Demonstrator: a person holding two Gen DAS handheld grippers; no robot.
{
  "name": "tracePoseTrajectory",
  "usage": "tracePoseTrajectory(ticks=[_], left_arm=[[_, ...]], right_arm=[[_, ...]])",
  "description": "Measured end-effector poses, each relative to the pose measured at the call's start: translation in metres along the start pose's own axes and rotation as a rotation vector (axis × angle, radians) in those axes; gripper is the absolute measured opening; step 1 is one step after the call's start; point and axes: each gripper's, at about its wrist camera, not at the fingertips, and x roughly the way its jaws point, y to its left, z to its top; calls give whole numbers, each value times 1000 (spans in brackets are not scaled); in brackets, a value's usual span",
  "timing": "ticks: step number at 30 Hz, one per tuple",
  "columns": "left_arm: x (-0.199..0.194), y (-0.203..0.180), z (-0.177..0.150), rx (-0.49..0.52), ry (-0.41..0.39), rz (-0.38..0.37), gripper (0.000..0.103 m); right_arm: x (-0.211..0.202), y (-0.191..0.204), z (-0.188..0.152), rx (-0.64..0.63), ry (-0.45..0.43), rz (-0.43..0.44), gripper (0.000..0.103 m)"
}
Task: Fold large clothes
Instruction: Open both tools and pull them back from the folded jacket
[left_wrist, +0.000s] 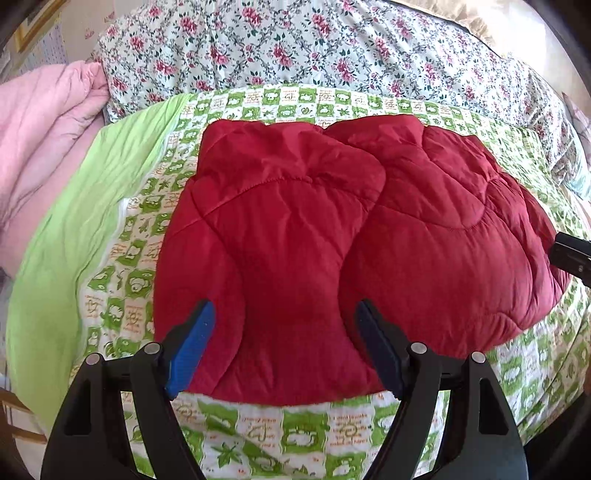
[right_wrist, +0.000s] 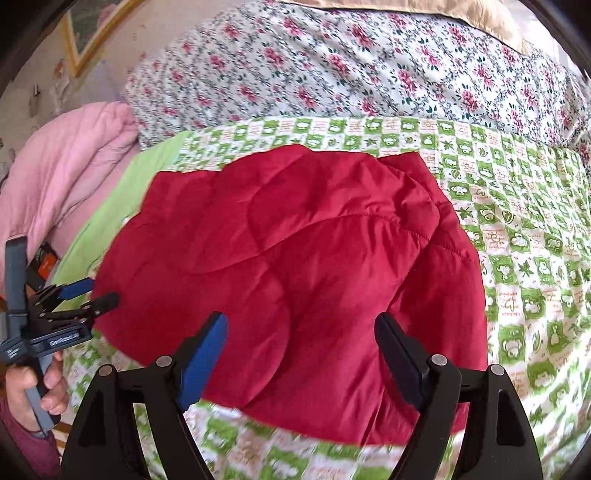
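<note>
One red quilted garment (left_wrist: 332, 236) lies folded into a puffy bundle on the bed, resting on a green-and-white checked quilt (left_wrist: 280, 435). In the left wrist view it fills the middle of the picture, two padded lobes side by side with a seam between them running from 12 to 6 o'clock. Beyond it, toward 12 o'clock, lies one floral quilt (left_wrist: 295, 48); toward 9 o'clock, one plain green cover (left_wrist: 74, 236) and one pink blanket (left_wrist: 40, 129).

There are two tongs. The left tongs (left_wrist: 284, 317) stand wide, nothing gripped, their two fingers over the near edge of the red bundle at 6 o'clock. The right tongs (right_wrist: 301, 332) also stand wide and empty, over the bundle's near edge in their own view. From the right wrist view the left tongs show at 9 o'clock, just beside the bundle's edge, held by one hand (right_wrist: 29, 391) around the grey handle.
</note>
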Motion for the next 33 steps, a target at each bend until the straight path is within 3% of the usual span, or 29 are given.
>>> tracePoseTrajectory(ticks=[8, 17, 27, 33], left_arm=[[-21, -6, -11, 29, -32, 19, 79], [-24, -9, -26, 37, -11, 26, 83], [-23, -9, -38, 43, 30, 11, 83], [-37, -15, -40, 90, -10, 53, 84]], right_arm=[[-21, 14, -27, -16, 13, 32, 84], [-28, 28, -46, -75, 39, 17, 85], [-27, 28, -66, -89, 62, 11, 102], [-36, 31, -67, -134, 44, -15, 103]])
